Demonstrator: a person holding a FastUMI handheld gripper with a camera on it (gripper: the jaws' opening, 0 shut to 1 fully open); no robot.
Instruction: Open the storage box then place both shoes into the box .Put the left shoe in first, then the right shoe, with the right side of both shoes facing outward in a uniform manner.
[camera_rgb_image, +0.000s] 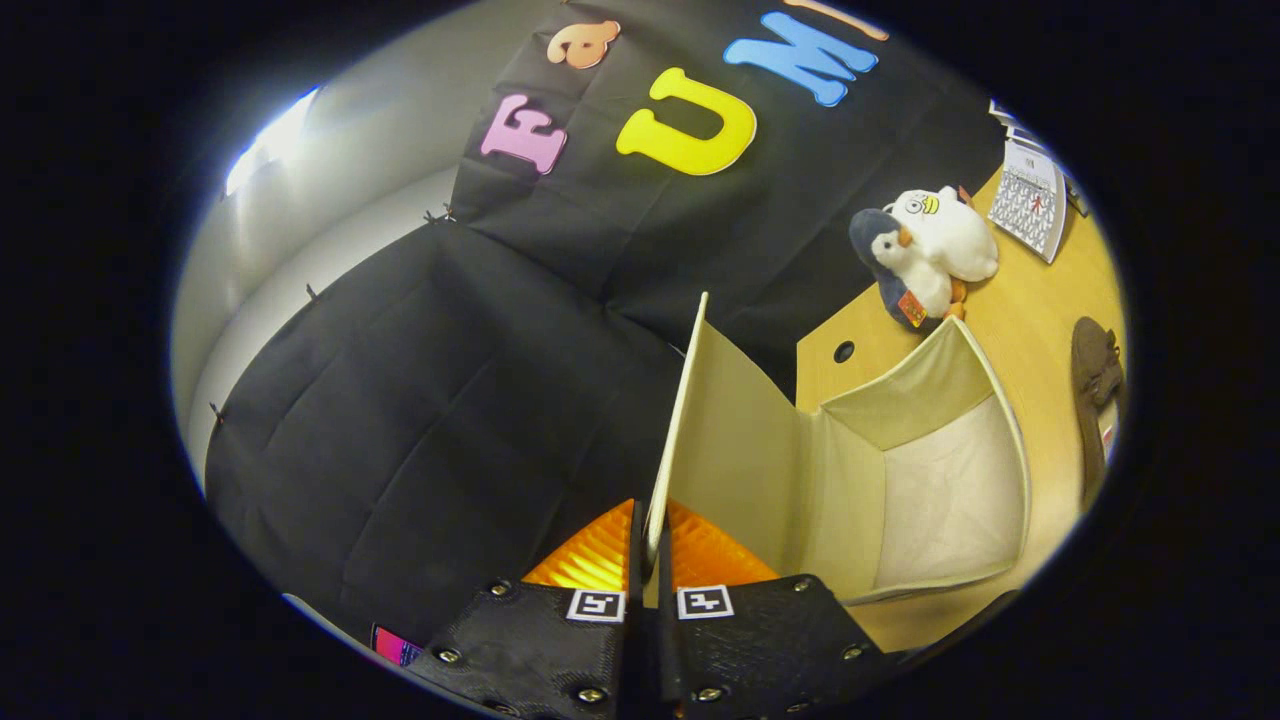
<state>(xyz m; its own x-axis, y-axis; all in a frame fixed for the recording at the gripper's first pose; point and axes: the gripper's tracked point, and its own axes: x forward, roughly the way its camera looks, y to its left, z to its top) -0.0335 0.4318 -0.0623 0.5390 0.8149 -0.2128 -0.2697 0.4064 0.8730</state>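
Note:
My gripper (650, 545) is shut on the lid (735, 440) of the cream storage box, pinching the lid's free edge between both fingers. The lid stands raised, swung up and away from the box's opening. The box (1005, 430) lies open to the right of the fingers, its pale fabric inside showing with nothing in it. A brown shoe (1095, 395) rests on the wooden table beyond the box, on its far right side. I see one shoe.
A plush penguin (925, 250) lies on the wooden table (1045, 300) behind the box, with a desk calendar (1030, 195) beyond it. The black cloth wall rises behind and to the left of the lid.

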